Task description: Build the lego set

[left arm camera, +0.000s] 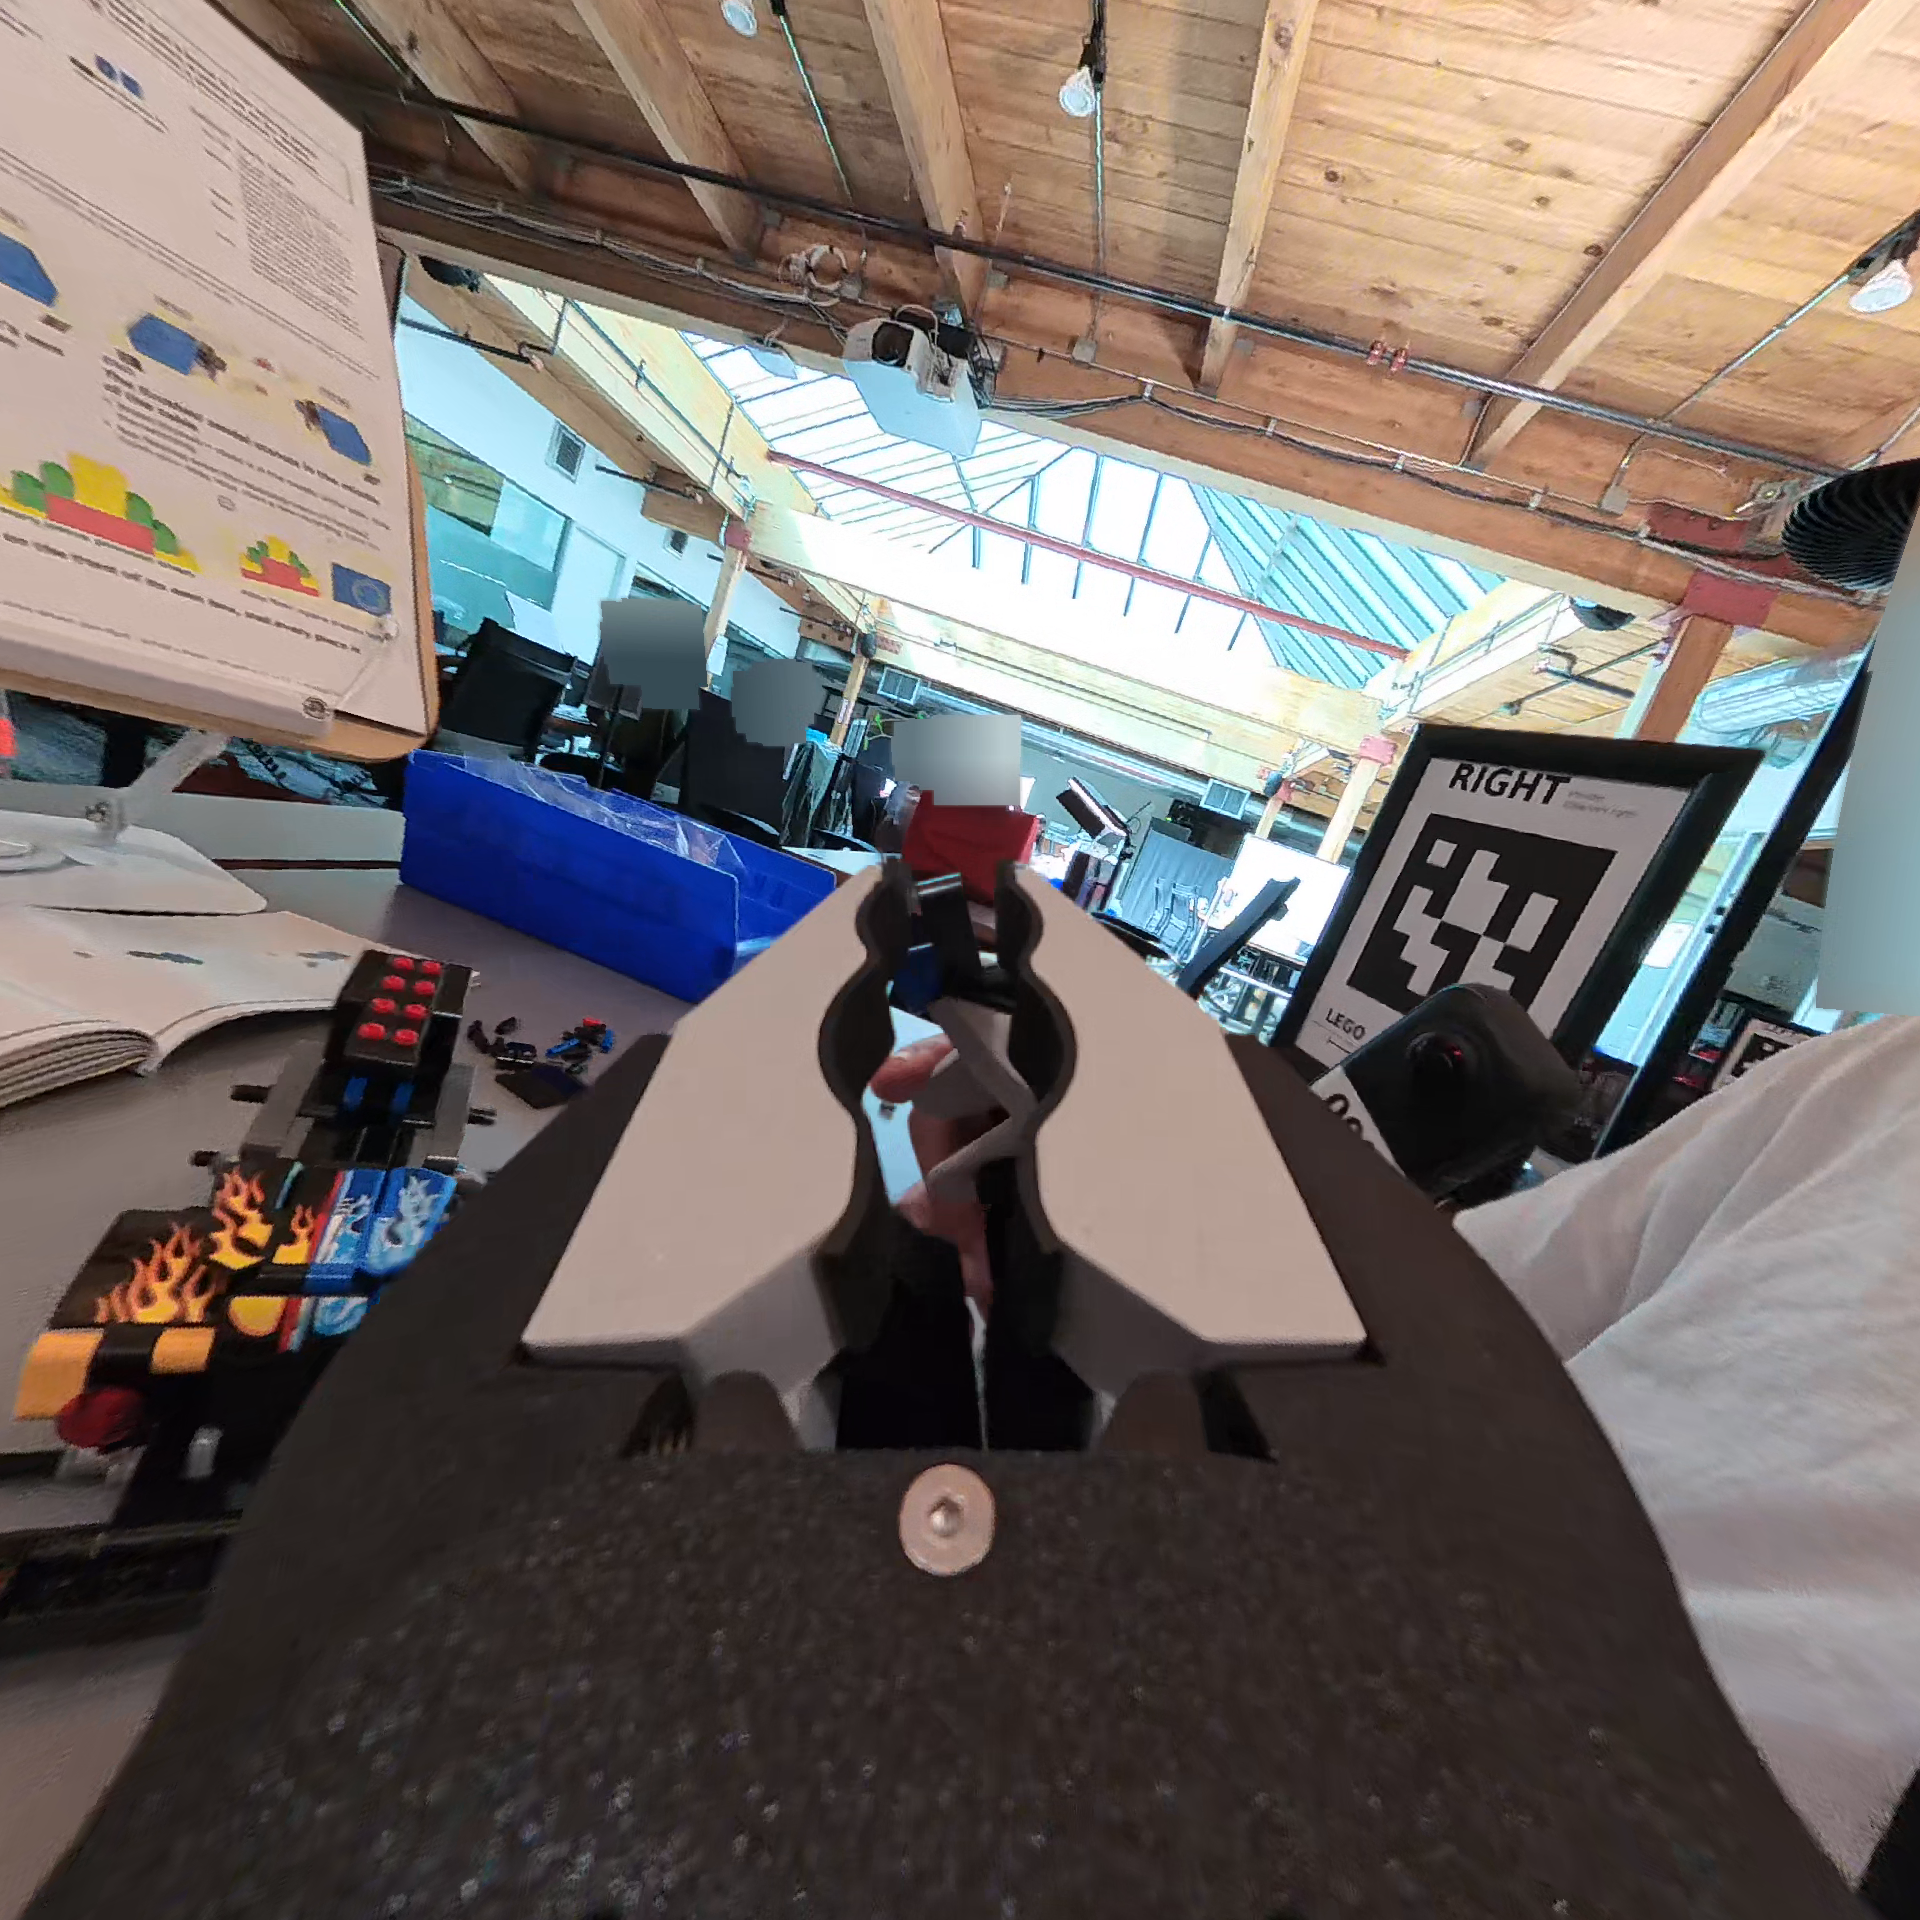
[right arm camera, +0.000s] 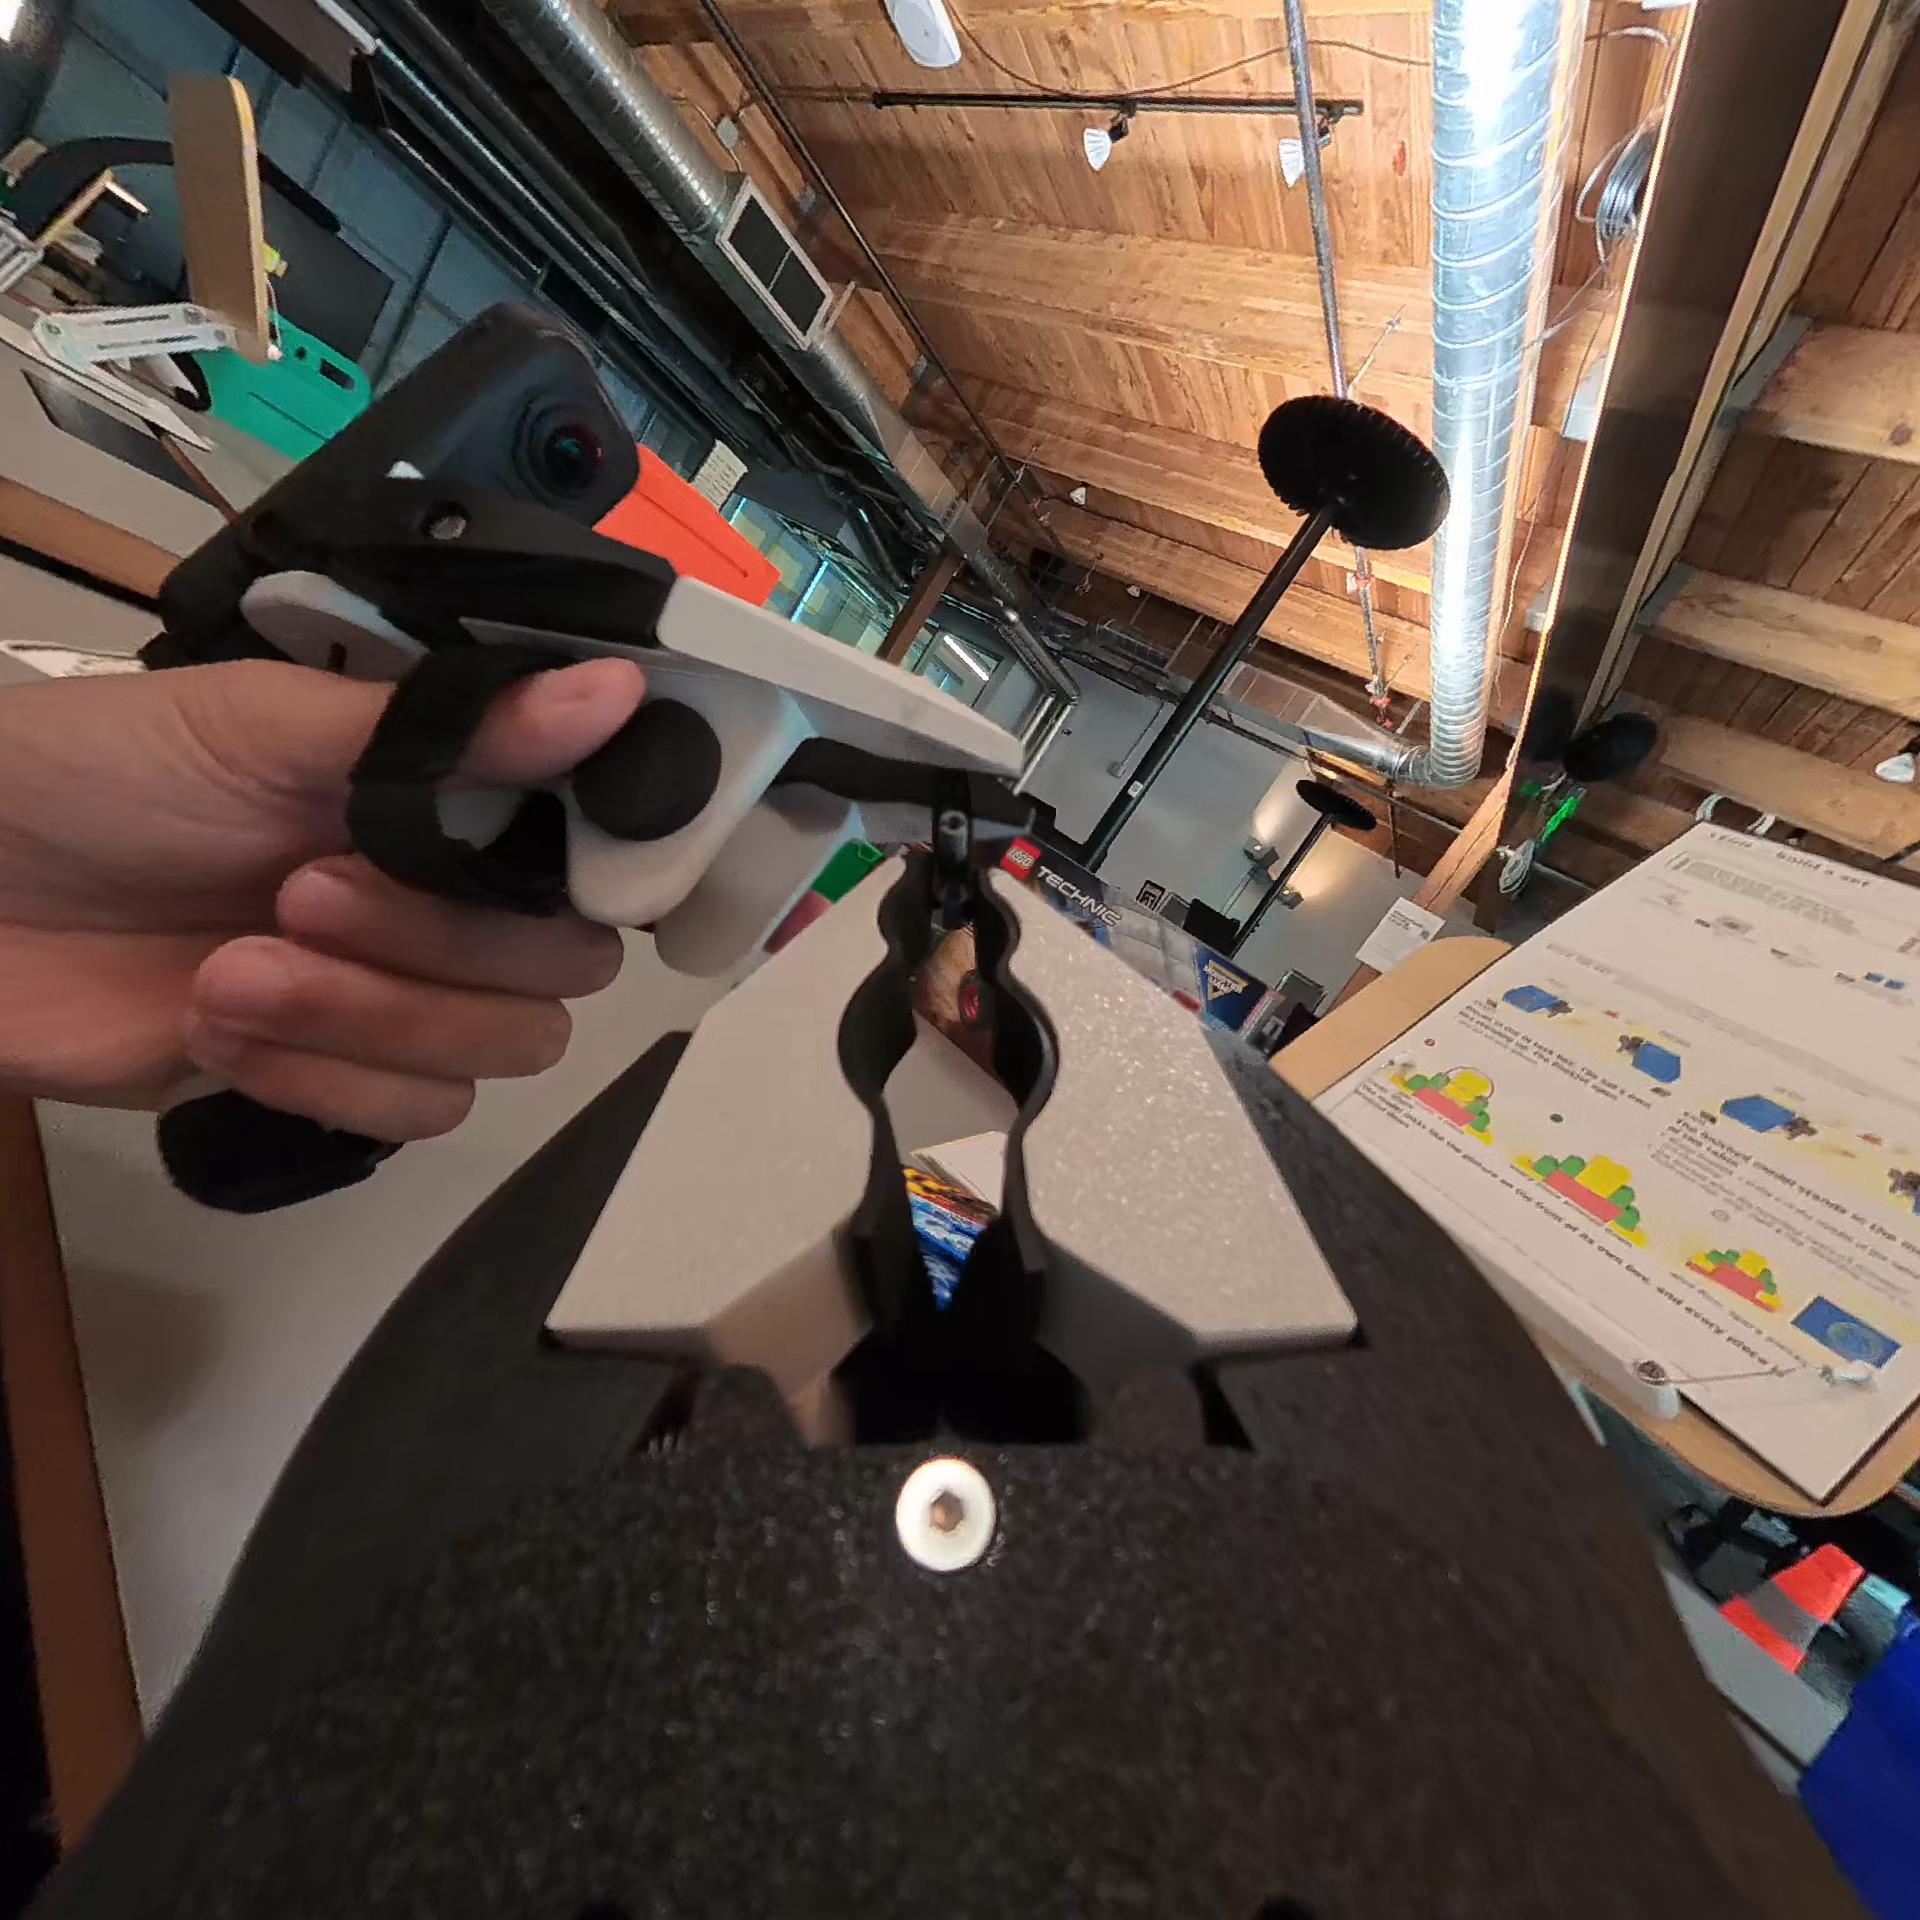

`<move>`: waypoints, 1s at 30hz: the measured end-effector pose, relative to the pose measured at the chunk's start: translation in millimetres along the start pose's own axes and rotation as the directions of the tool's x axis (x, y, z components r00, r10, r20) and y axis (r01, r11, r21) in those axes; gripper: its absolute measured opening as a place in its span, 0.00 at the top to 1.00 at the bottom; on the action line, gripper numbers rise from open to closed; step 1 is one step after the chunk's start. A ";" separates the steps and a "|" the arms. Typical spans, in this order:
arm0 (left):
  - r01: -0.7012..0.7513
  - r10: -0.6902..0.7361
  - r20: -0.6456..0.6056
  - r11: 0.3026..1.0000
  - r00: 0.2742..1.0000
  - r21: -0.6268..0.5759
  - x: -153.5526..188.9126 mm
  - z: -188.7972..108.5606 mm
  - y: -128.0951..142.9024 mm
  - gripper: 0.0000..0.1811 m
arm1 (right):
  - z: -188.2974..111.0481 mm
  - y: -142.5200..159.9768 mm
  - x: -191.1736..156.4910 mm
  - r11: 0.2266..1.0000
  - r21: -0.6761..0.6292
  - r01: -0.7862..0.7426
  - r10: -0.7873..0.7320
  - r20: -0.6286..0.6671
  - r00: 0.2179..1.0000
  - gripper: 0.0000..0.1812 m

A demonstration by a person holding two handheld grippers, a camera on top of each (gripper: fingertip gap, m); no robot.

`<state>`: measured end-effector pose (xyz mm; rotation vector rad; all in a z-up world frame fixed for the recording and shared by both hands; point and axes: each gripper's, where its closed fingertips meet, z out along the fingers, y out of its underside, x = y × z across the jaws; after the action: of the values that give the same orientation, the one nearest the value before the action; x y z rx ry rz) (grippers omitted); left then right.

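My left gripper [left arm camera: 945, 894] is shut on a small black lego piece [left arm camera: 943, 914] with a blue part under it. In the right wrist view the left gripper [right arm camera: 987, 774] is held by a hand [right arm camera: 260, 883] at the upper left, its tips pointing down onto the piece. My right gripper [right arm camera: 951, 878] is shut on the same small black piece [right arm camera: 952, 836] from below. The two grippers meet tip to tip in the air. One right finger [left arm camera: 982, 1060] shows through the left gripper's gap. The partly built lego model [left arm camera: 239, 1236] with flame stickers lies on the table at left.
Several loose small parts [left arm camera: 540, 1044] lie beside the model. A blue bin [left arm camera: 592, 883], an open booklet [left arm camera: 114, 997] and an instruction sheet [left arm camera: 187, 364] are at left and behind. A framed marker sign [left arm camera: 1496, 914] stands at right. A lego box [right arm camera: 1081, 899] is behind the tips. Both grippers' tips are close together, under 4 cm apart. From either gripper's tips it is about 15 cm to the partly built lego model [left arm camera: 239, 1236].
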<state>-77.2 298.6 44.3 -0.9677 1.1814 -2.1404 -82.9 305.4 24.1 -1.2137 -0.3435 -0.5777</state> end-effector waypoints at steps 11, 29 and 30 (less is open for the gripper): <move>0.067 -0.053 0.087 0.984 0.995 -0.164 -26.1 -10.9 -1.8 0.90 | 3.7 13.7 11.3 0.998 -0.065 0.008 -0.010 -0.028 1.000 0.96; 0.117 -0.133 -0.114 0.983 0.985 -0.142 -8.3 -6.0 13.0 0.91 | 4.1 -1.6 6.8 0.528 -0.051 -0.848 0.797 0.374 0.474 0.97; 0.116 -0.134 -0.132 0.984 0.982 -0.138 -5.4 -6.4 11.7 0.91 | 3.7 -2.0 6.3 0.514 -0.057 -0.856 0.802 0.385 0.456 0.97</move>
<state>-77.8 299.9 30.0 -0.9834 1.3763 -2.2860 -78.8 306.9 30.3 -1.1743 -0.0508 0.5663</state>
